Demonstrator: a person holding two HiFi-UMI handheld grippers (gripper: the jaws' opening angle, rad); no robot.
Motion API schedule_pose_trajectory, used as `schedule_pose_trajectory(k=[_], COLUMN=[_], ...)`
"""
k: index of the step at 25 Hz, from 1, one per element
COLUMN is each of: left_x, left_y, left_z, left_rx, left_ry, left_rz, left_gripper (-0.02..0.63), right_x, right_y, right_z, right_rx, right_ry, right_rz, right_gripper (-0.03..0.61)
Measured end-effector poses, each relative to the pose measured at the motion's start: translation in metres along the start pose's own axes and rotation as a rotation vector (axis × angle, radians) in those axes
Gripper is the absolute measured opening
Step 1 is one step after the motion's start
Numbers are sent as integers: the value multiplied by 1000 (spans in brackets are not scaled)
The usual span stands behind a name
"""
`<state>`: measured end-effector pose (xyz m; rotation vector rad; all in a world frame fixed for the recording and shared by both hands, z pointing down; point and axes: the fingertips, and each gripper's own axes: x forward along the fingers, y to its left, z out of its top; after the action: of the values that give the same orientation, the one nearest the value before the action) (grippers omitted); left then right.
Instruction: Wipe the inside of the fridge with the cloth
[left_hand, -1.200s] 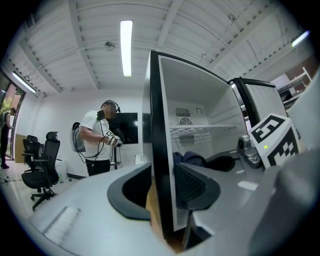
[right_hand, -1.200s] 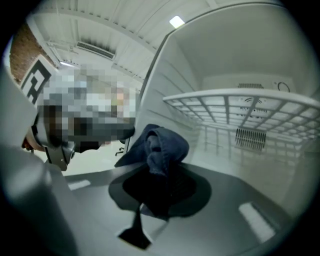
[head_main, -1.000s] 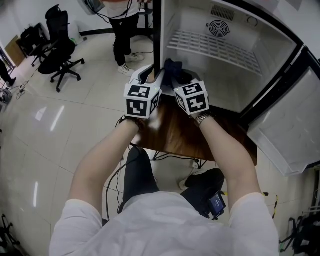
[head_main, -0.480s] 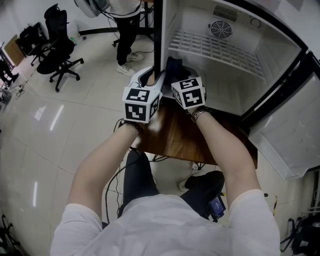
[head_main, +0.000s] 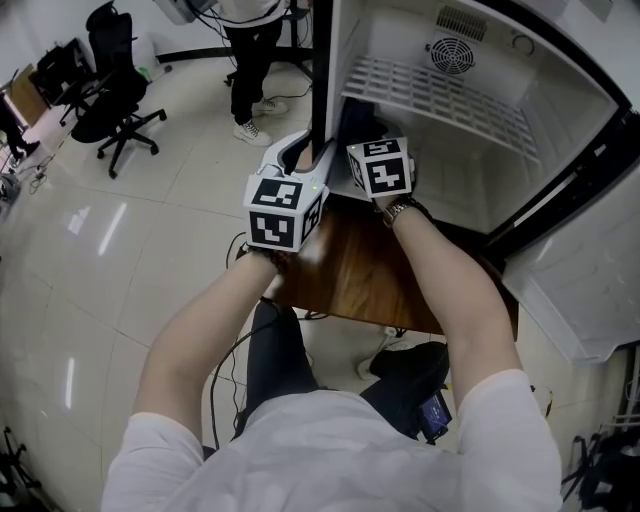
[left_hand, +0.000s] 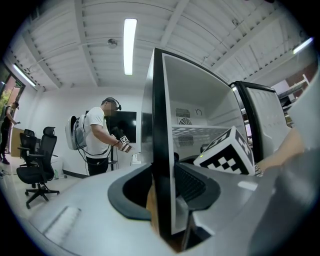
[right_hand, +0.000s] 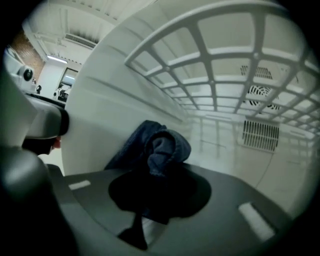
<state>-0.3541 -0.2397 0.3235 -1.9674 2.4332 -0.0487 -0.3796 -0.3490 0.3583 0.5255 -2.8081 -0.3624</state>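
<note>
The fingers of your right gripper (right_hand: 155, 167) pinch the dark blue cloth (right_hand: 161, 142), which bunches up above them. The cloth sits inside the fridge (head_main: 480, 190), low at its left side, close to the inner wall and under the wire shelf (right_hand: 215, 90). Your right forearm reaches far forward, with the wrist over the table (head_main: 370, 270). The fingers of your left gripper (left_hand: 162, 192) clamp the front edge of the fridge's left wall (left_hand: 160, 120). That gripper points level, just left of the right one, with its forearm stretched alongside.
</note>
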Motion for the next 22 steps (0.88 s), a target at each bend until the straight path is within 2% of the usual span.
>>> schedule_pose_trajectory(k=[22], left_x=[1], left_y=[-1], left_z=[0], left_rx=[-15], left_ry=[0], left_rz=[-2], left_gripper=[133], right_x=[43], right_y=[-36], right_z=[-1], right_rx=[44], right_ry=[12], right_rz=[-104], right_gripper=[75])
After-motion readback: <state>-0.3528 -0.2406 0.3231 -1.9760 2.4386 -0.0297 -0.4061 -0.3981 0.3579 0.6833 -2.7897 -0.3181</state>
